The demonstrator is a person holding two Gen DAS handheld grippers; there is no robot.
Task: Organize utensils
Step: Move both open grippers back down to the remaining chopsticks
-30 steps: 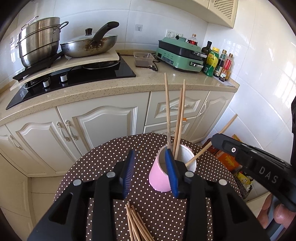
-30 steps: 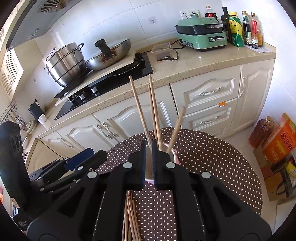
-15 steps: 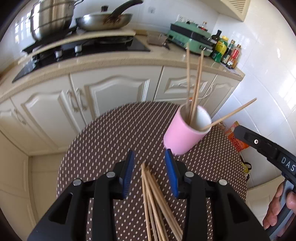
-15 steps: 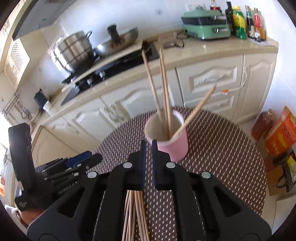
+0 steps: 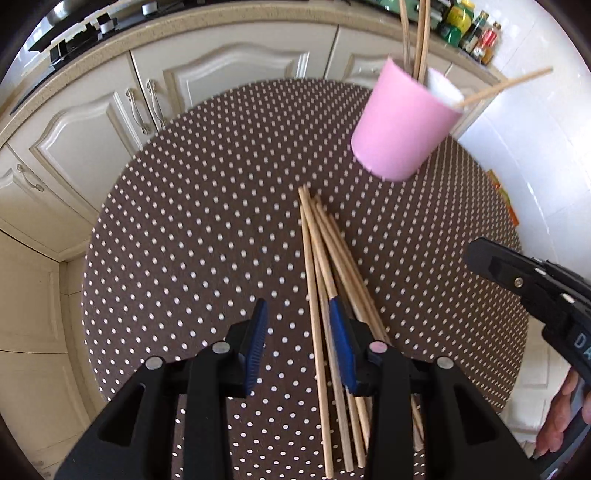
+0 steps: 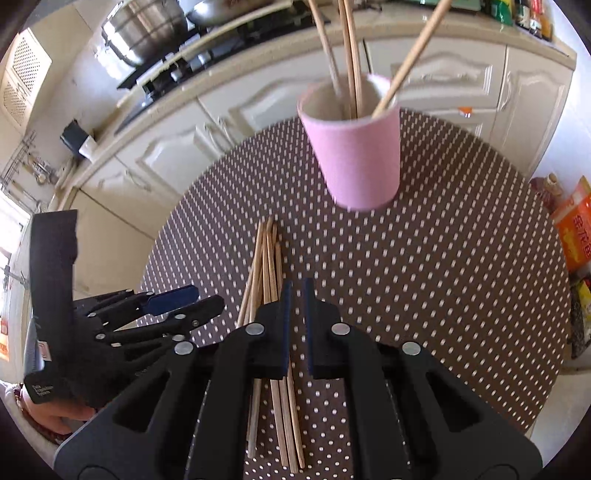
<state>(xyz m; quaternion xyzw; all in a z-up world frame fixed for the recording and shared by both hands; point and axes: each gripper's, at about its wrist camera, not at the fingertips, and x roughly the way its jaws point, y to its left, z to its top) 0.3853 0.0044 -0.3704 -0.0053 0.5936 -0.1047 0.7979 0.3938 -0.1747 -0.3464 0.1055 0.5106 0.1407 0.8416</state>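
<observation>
Our left tongs (image 5: 298,343) point steeply down over the loose chopsticks (image 5: 325,280); jaws apart, nothing clamped. In the left wrist view one stick runs through the gap between the blue pads (image 5: 341,345) and the rest pass under or just beside the right-hand pad. We can't tell if any pad touches wood.

Our right tongs (image 6: 296,325) have their jaws together with only a thin slit between them, and nothing gripped. In the right wrist view they sit over the near part of the same bundle, with the sticks passing under the left-hand finger.

The bundle lies flat on the round table (image 5: 192,236) with its brown dotted cloth, fanned slightly, far tips just short of the pink cup (image 6: 356,162).

The cup stands upright on the far side of the table, apart from both tongs. Four chopsticks are already in it (image 6: 351,55): three fairly steep, one leaning out to the right.

The left tongs also show at the left edge of the right wrist view, held by a hand (image 6: 48,417), just beside the bundle.

Behind the table are cream cabinets (image 5: 110,122), with a countertop carrying a stove (image 6: 166,70), a steel pot (image 6: 144,29) and bottles (image 5: 469,26).
</observation>
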